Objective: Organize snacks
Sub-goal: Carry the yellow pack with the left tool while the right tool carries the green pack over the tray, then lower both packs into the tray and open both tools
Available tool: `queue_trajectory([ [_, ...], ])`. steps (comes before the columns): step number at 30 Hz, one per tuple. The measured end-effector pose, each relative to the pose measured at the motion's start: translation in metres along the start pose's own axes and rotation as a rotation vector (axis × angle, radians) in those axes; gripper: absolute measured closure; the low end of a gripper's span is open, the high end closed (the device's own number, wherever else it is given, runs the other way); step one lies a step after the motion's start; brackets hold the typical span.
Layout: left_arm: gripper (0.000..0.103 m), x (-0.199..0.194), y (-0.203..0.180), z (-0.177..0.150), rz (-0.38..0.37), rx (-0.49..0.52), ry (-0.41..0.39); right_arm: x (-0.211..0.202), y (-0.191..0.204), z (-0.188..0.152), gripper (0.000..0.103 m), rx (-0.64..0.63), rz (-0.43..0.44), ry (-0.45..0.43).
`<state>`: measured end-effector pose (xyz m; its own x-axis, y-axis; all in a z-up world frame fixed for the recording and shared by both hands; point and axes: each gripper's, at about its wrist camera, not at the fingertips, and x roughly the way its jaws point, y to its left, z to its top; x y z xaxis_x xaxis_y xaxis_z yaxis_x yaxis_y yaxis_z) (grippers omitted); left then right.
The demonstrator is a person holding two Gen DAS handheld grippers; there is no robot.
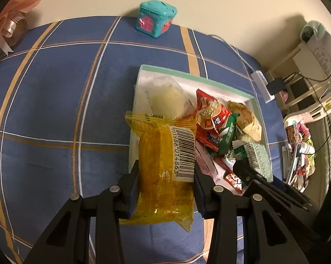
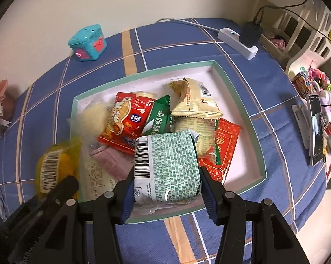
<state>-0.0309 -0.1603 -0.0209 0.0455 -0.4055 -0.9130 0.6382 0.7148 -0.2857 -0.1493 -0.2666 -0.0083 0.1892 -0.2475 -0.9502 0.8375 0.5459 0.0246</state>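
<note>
My left gripper (image 1: pixel 165 176) is shut on a yellow snack packet (image 1: pixel 163 167) with a barcode label, held over the near left edge of the green-rimmed white box (image 1: pixel 209 81). It also shows, blurred, in the right wrist view (image 2: pixel 53 167). My right gripper (image 2: pixel 166 183) is shut on a green-and-white printed snack packet (image 2: pixel 169 165), held over the box's (image 2: pixel 242 101) near side. In the box lie a red packet (image 2: pixel 125 118), a green packet (image 2: pixel 158 118), a beige packet (image 2: pixel 194 101), a pink packet (image 2: pixel 112 162), another red packet (image 2: pixel 224 149) and a clear-wrapped pale cake (image 1: pixel 167 99).
The box sits on a blue plaid tablecloth (image 1: pixel 55 110). A teal toy box (image 2: pixel 88 43) stands at the back by the wall. A white power strip with a black charger (image 2: pixel 242 39) lies at the back right. A phone on a stand (image 2: pixel 315 127) and clutter sit at the right edge.
</note>
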Motion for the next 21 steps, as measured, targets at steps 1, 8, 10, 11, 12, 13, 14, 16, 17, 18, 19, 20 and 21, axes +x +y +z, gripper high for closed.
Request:
queue_trajectory([
  [1,0.06,0.002,-0.002,0.0,0.006,0.004,0.005,0.001,0.0,0.0,0.047,-0.001,0.0,0.001],
  [8,0.06,0.013,-0.003,-0.002,0.008,0.005,0.022,0.007,-0.004,0.001,0.047,0.006,-0.014,0.017],
  [10,0.06,0.016,-0.003,-0.001,0.01,0.002,0.029,0.01,-0.005,0.001,0.047,0.008,-0.015,0.026],
  [11,0.06,0.018,-0.003,-0.001,0.011,0.001,0.033,0.011,-0.005,0.001,0.047,0.009,-0.015,0.031],
  [12,0.059,0.02,-0.003,-0.001,0.01,-0.002,0.038,0.012,-0.006,0.001,0.047,0.011,-0.014,0.034],
  [13,0.058,0.023,-0.004,0.001,0.009,-0.006,0.041,0.012,-0.006,0.001,0.047,0.012,-0.013,0.037],
  [14,0.057,0.023,-0.003,0.0,0.009,-0.01,0.046,0.013,-0.007,0.001,0.047,0.015,-0.014,0.041],
  [16,0.052,0.025,-0.002,0.0,0.009,-0.015,0.053,0.014,-0.008,0.001,0.047,0.019,-0.016,0.045],
  [17,0.051,0.026,-0.001,0.0,0.011,-0.021,0.058,0.015,-0.009,0.001,0.046,0.02,-0.017,0.048],
  [18,0.048,0.026,0.0,-0.001,0.012,-0.026,0.062,0.015,-0.009,0.001,0.046,0.021,-0.018,0.049],
  [19,0.046,0.026,0.001,-0.001,0.011,-0.03,0.065,0.015,-0.009,0.001,0.046,0.021,-0.019,0.051],
  [20,0.046,0.026,0.001,-0.001,0.011,-0.033,0.068,0.015,-0.01,0.001,0.046,0.022,-0.018,0.05],
  [21,0.045,0.024,0.001,-0.001,0.011,-0.034,0.067,0.014,-0.01,0.001,0.046,0.023,-0.015,0.05],
])
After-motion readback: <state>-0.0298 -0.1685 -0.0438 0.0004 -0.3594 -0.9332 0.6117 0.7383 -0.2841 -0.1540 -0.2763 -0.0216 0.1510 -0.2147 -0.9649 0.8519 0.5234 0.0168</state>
